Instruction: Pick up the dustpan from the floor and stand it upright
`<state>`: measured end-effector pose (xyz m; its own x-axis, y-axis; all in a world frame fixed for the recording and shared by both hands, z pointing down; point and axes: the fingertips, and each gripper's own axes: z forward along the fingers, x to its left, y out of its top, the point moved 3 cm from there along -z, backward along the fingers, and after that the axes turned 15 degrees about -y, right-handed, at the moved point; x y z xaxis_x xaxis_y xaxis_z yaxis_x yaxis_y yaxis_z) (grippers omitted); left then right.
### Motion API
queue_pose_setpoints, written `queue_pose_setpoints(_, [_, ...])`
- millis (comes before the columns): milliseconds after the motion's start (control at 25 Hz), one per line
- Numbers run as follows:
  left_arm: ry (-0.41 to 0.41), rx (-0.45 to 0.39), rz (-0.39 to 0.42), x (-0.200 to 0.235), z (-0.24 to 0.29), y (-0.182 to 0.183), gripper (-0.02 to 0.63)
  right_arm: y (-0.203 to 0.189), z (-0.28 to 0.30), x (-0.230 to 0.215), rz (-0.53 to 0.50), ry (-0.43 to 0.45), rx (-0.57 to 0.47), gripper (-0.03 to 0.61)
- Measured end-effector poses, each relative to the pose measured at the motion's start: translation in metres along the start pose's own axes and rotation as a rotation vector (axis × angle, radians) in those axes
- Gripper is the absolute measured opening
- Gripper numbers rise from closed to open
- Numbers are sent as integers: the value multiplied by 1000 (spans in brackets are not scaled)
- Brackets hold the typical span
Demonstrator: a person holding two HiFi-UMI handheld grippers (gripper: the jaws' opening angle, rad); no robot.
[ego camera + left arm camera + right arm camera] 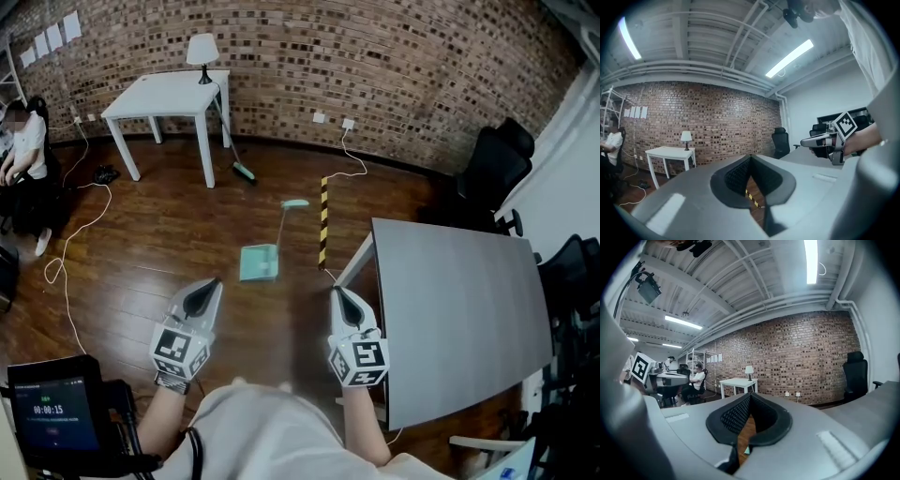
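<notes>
At the lower left, nearest of all, is a dark screen (52,412). Just past it the left gripper (215,281) and the right gripper (336,292) are held side by side over the wooden floor (159,253). Each has its jaws pressed together with nothing between them.

The grey table (459,309) fills the right side. Its left edge runs close beside the right gripper, so there is little room there.

Just beyond the grippers, roughly midway between them and touching neither, the green dustpan (259,262) lies flat on the floor. Its pan is nearer and its handle reaches away toward the far right. Bare floor lies open to its left and in front of it. A yellow-and-black striped strip (323,220) lies just beside it on the right.

A white cable (80,230) loops across the floor at the left. Farther off, a broom (242,171) leans against a white table (169,94) with a lamp (202,52) on it (all well apart from the dustpan). A seated person (23,150) is at the far left, black chairs (495,164) at the far right, and a brick wall (394,56) closes the room.
</notes>
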<state>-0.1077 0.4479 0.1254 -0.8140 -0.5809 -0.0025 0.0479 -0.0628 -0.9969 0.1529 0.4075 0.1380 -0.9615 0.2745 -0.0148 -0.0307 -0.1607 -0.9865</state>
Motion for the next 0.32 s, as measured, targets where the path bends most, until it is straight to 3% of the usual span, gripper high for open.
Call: queue_pose_setpoints(320, [0,-1,-8,3,1,0,1,2,3,-1,-16,-9,4,11])
